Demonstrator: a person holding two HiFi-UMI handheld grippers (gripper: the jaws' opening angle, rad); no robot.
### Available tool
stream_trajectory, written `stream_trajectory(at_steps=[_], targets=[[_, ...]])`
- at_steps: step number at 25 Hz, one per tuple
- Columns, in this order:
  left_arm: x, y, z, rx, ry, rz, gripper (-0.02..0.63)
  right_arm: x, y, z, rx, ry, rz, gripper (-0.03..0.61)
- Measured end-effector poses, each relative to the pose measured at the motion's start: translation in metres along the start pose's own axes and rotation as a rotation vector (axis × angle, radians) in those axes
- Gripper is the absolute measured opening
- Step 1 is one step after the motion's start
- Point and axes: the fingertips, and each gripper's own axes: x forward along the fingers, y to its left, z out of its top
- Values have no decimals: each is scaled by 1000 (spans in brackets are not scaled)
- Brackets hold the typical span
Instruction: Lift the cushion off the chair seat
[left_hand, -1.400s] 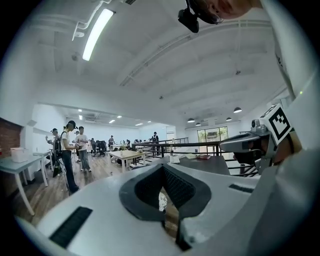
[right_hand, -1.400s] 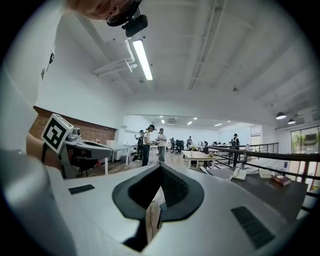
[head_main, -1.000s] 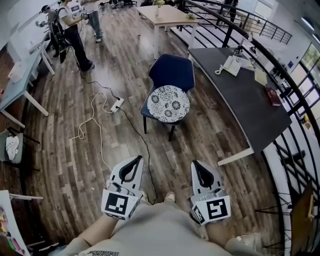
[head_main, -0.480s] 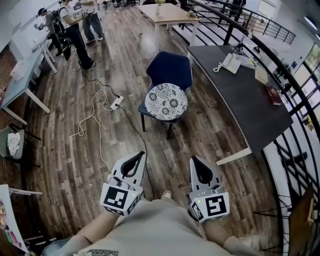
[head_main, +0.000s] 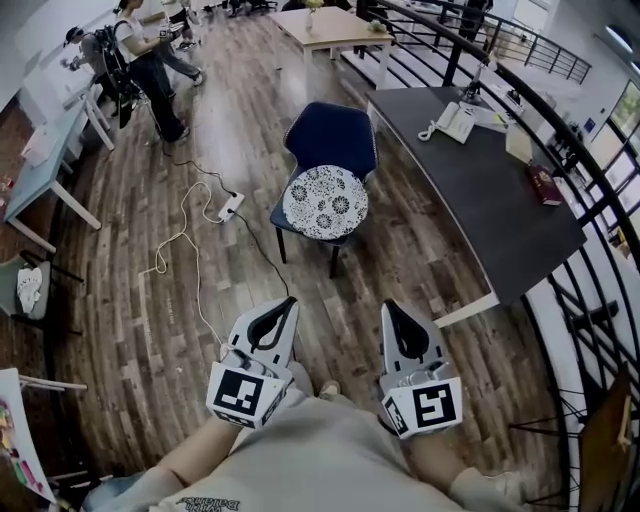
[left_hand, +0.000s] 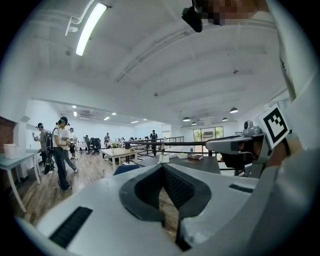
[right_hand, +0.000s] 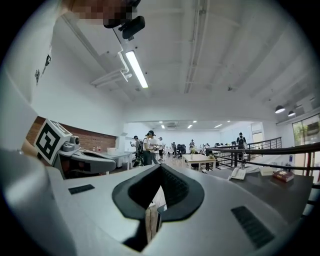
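A round white cushion with a black floral print (head_main: 325, 202) lies on the seat of a dark blue chair (head_main: 334, 140), which stands on the wooden floor in the middle of the head view. My left gripper (head_main: 283, 303) and right gripper (head_main: 392, 308) are side by side low in that view, well short of the chair and pointing toward it. Both are shut with nothing between the jaws. In the left gripper view, the left gripper (left_hand: 161, 167) shows its tips meeting, with the chair's back (left_hand: 125, 169) just beyond. In the right gripper view, the right gripper (right_hand: 160, 167) looks out level across the room.
A dark curved desk (head_main: 480, 190) with a phone (head_main: 450, 122) and a book (head_main: 545, 185) stands right of the chair, along a black railing (head_main: 590, 150). A power strip with white cable (head_main: 228, 208) lies on the floor to the left. People (head_main: 140, 50) stand at the far left.
Both grippers have moved forward over the floor toward the chair, still shut. The chair and cushion have shifted slightly left in the head view.
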Motion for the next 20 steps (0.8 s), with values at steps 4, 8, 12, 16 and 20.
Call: stream_trajectory(at_steps=[4, 8, 12, 16, 20], targets=[[5, -7, 6, 24, -18, 0, 3, 7, 5, -2, -21, -4, 35, 2], [16, 1, 1, 27, -41, 0, 3, 22, -1, -9, -32, -7, 41, 2], [33, 16, -21, 8, 6, -4, 4, 44, -4, -23, -17, -12, 47, 2], [65, 35, -28, -7, -19, -4, 3, 67, -16, -34, -16, 6, 37, 2], [96, 58, -29, -6, -24, -7, 3, 99, -29, -42, -41, 28, 42, 2]])
